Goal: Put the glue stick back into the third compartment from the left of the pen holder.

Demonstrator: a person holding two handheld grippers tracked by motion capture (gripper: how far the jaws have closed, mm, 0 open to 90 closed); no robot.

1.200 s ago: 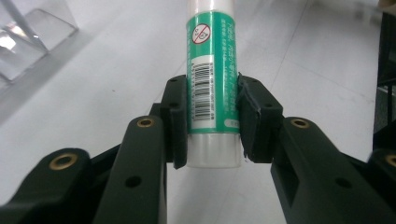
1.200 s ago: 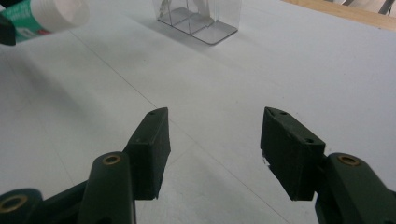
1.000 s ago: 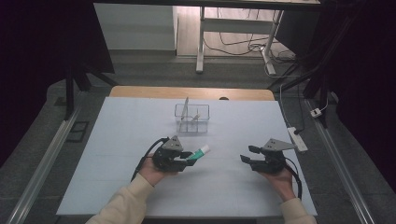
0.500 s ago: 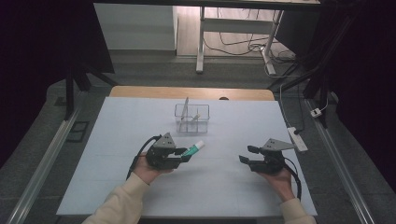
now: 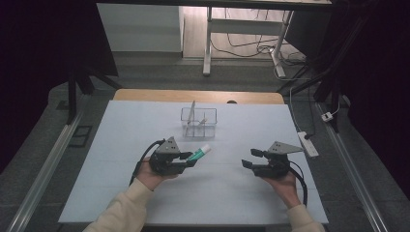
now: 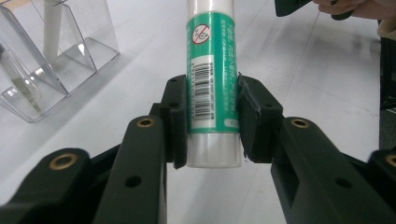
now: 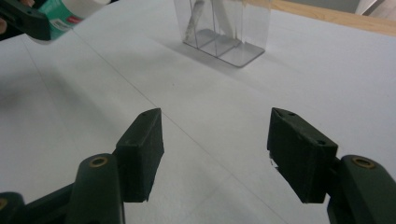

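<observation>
Glue stick point(image 6: 212, 84), green-labelled with a white cap end, sits clamped between the pads of the left tongs point(image 5: 189, 158), gripped low on its body with the clear base just behind the pads. Compared with a second ago, the left hand has drawn slightly toward 7 o'clock and the stick now tilts up off the counter point(image 5: 121, 140), pointing toward 1 o'clock at the clear organizer point(image 5: 198, 122). That lift suggests the pick-up is done and the carry to the organizer, which already holds a couple of slim items, comes next. The right tongs point(image 5: 249, 158) hover at 4 o'clock, well apart from the stick, jaws spread wide and empty.
</observation>
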